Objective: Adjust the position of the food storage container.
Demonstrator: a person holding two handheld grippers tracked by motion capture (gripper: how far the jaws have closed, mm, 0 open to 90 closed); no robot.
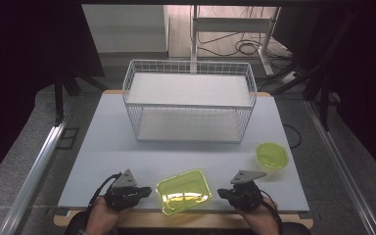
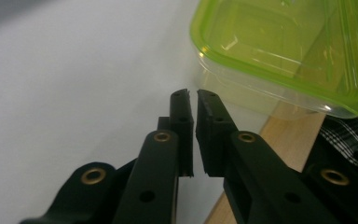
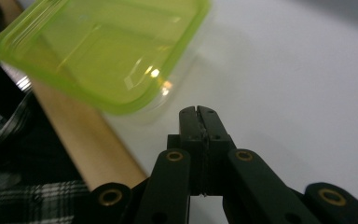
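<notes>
A square clear container with a yellow-green lid (image 1: 183,191) sits at the table's near edge, between my two grippers. My left gripper (image 1: 149,191) lies just left of it, jaws shut with nothing between them, tips pointing at its side. In the left gripper view the tips (image 2: 193,95) stop a little short of the container (image 2: 279,42). My right gripper (image 1: 220,192) lies just right of it, also shut and empty. From the right gripper view, the closed tips (image 3: 198,110) sit close below the container's corner (image 3: 102,51). A hand holds each gripper.
A small round yellow-green container (image 1: 271,155) stands at the right of the white table (image 1: 103,142). A white two-level wire basket (image 1: 188,100) takes up the far middle. The table's wooden front edge (image 2: 279,135) runs right under the square container.
</notes>
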